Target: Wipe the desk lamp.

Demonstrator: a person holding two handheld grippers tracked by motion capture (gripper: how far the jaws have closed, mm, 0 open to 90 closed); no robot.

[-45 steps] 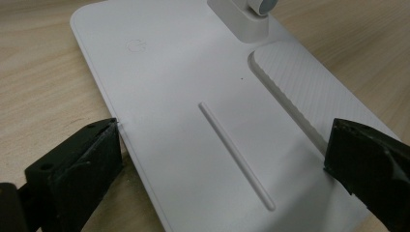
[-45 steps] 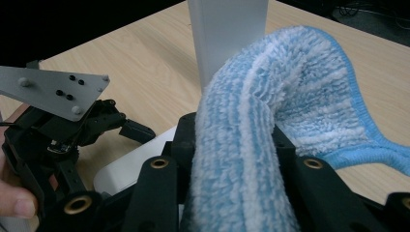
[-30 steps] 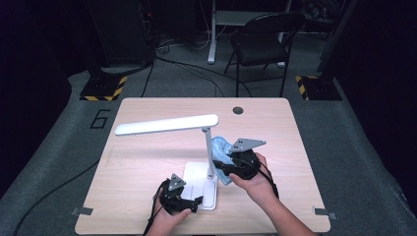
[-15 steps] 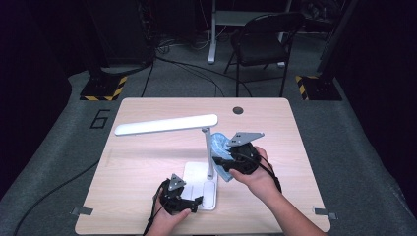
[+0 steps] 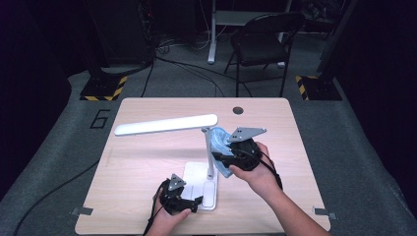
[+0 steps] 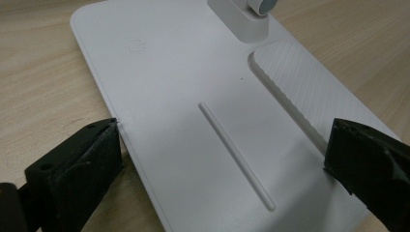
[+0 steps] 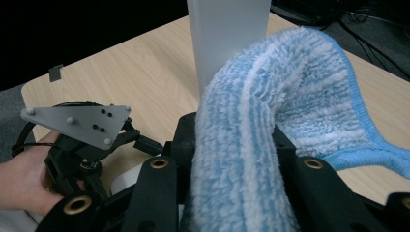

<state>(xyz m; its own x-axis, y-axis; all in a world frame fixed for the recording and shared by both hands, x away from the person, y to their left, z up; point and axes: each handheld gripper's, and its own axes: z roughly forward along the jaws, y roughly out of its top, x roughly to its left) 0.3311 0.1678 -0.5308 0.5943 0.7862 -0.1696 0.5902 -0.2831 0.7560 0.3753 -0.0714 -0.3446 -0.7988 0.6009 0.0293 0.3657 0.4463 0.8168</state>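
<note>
The right claw point(image 5: 220, 160) is clamped on a fluffy blue-and-white microfibre cloth point(image 5: 220, 146), which is pressed against the white upright post point(image 5: 208, 152) of a white desk lamp, about midway up. In the right gripper view the cloth point(image 7: 270, 140) is bunched between the black jaws and hides most of the post point(image 7: 227, 34) behind it, so the exact line of contact cannot be made out; the post's top is cut off by the frame.

The left claw point(image 5: 195, 202) is set wide open astride the near end of the flat white lamp base point(image 5: 199, 179). In the left gripper view the left jaw is seen at the base's point(image 6: 193, 111) edge, but whether the pads press on it cannot be told.

The long white lamp head point(image 5: 166, 124) overhangs the left half of the light wooden worktop point(image 5: 275, 128). Open room is left on the far and right sides of the worktop; the base lies close to the near edge.
</note>
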